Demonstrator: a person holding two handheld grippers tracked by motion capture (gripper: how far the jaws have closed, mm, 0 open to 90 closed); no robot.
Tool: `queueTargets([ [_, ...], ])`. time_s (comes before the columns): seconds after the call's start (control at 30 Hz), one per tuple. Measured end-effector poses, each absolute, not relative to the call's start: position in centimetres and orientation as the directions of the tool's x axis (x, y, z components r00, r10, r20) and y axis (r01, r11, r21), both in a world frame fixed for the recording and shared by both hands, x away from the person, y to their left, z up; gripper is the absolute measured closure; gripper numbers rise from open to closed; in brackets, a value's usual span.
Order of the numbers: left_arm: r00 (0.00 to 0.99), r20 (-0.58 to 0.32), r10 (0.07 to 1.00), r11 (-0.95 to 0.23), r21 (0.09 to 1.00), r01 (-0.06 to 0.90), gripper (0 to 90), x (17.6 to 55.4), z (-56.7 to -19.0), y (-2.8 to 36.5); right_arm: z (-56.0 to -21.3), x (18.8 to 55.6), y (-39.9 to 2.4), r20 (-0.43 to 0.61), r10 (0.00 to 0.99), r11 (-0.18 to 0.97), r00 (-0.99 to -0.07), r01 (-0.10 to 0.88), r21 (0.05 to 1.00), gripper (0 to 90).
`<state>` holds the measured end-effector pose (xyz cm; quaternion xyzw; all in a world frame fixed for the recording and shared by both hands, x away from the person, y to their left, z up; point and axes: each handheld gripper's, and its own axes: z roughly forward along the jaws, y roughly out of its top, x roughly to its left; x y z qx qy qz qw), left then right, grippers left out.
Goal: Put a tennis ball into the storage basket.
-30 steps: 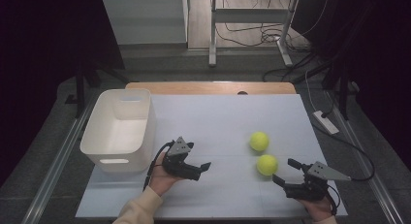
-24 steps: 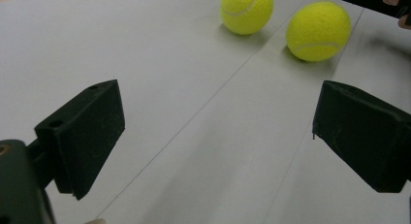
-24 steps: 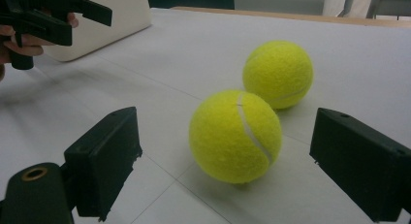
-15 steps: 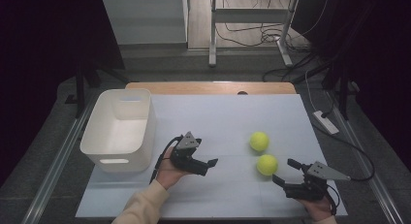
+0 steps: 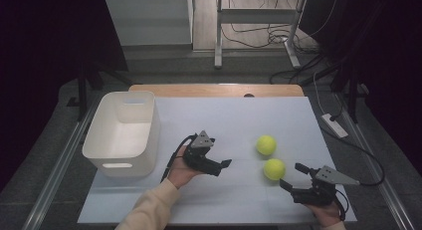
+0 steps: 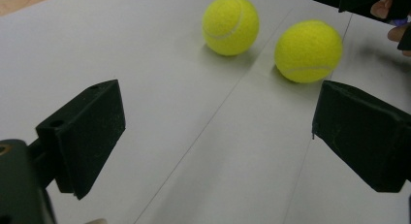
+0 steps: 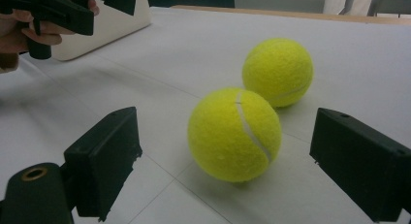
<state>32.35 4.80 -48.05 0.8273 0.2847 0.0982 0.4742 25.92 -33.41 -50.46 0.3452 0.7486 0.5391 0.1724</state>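
- Lower right of the high view: the right tongs (image 5: 290, 175) lie just beside the nearer fuzzy yellow-green tennis ball (image 5: 274, 169), jaws spread wide and empty; this is the closer hand
- Seen from the right gripper view, that nearer ball (image 7: 234, 134) sits centred between the two black jaws, just ahead of them, so a short push forward should put the jaws around it
- A ball has no long axis, so I judge that any approach angle will do; the risk is nudging it so that it rolls
- Just behind it, near or perhaps touching, sits the second yellow-green tennis ball (image 5: 266, 145)
- Mid-frame, the left tongs (image 5: 226, 163) hover apart from both balls, pointing toward them, jaws likewise open with nothing between
- At centre left stands an empty white plastic bin (image 5: 106, 150), well apart from the balls
- Both balls rest on the flat white worktop (image 5: 224, 115), smooth and level; around it the room is dark, with cables on the floor beyond
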Motion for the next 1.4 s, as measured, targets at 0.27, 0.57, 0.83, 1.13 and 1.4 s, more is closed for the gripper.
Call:
queueTargets([
  [0.27, 0.820, -0.109, 0.562, -0.389, 0.840, 0.379, 5.8, 33.1, -48.0, 4.0, -50.5, 25.9, -33.4, 0.114, 0.703, 0.180, -0.702, 0.331, 0.926, 10.5],
  [0.57, 0.824, -0.103, 0.557, -0.402, 0.835, 0.376, 5.6, 33.7, -48.1, 3.3, -50.5, 25.9, -33.4, 0.113, 0.703, 0.182, -0.702, 0.332, 0.926, 10.5],
  [0.83, 0.836, -0.097, 0.540, -0.408, 0.838, 0.361, 5.7, 34.2, -47.8, 2.4, -50.5, 25.9, -33.4, 0.112, 0.703, 0.184, -0.702, 0.332, 0.925, 10.5],
  [1.13, 0.844, -0.090, 0.528, -0.421, 0.836, 0.352, 5.6, 34.7, -47.5, 1.4, -50.5, 25.9, -33.4, 0.113, 0.703, 0.182, -0.702, 0.331, 0.926, 10.5],
  [1.4, 0.851, -0.092, 0.517, -0.427, 0.834, 0.350, 5.7, 35.4, -47.3, 0.5, -50.5, 25.9, -33.4, 0.114, 0.703, 0.182, -0.702, 0.333, 0.925, 10.5],
])
